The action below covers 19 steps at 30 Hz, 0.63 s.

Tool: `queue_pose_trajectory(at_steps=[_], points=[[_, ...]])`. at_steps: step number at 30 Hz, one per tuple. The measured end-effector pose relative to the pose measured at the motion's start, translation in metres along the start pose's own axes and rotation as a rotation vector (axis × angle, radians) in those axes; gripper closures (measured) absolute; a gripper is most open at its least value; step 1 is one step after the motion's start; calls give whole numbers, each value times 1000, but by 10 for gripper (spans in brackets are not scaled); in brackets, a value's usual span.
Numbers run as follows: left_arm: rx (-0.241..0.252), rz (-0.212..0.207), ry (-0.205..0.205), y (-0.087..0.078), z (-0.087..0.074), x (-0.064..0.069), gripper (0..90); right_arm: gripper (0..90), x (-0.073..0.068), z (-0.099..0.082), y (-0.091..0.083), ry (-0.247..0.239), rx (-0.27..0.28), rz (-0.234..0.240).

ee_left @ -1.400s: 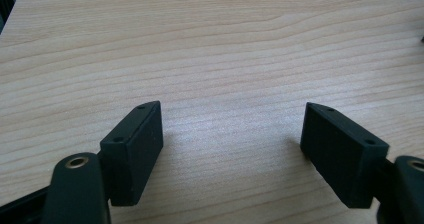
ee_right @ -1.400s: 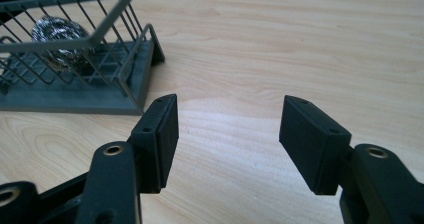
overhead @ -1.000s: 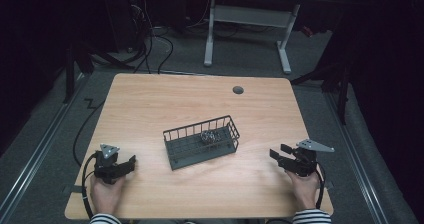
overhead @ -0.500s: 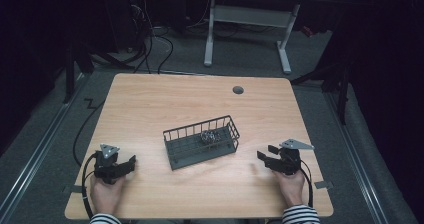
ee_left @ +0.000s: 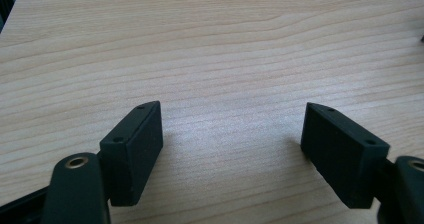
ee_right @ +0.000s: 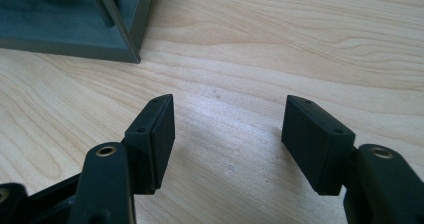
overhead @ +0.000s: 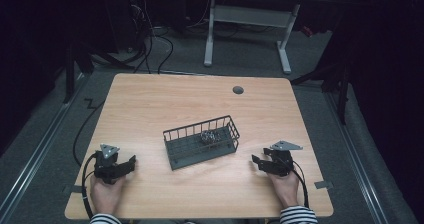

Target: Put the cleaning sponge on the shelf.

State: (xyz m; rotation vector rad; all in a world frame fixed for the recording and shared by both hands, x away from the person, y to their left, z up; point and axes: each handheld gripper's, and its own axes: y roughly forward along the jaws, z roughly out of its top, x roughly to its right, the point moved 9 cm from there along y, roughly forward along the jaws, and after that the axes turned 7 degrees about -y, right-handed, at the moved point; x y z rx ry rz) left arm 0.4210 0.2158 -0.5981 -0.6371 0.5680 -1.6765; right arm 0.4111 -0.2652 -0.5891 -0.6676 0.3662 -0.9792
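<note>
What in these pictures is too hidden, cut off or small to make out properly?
- The shiny metal thing in the wire basket: too small in the high view, behind the bars; I cannot tell what it is.
- The basket in the right gripper view: cut off by the top edge, one corner left.
- The person: cut off by the high view's bottom edge at the striped sleeves.
- The room beyond the table: too dark.
</note>
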Motion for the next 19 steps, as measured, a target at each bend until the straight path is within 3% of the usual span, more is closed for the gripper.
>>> queue_pose_trajectory(at_steps=[7,11,19], points=[[1,-2,2,0,0,0,262,374,-3,-1,2,-42,-19,-19],[3,-3,6,0,0,1,276,351,-6,-2,3,-92,-34,-53],[4,-9,10,0,0,1,282,345,-6,-2,3,-86,-35,-50]])
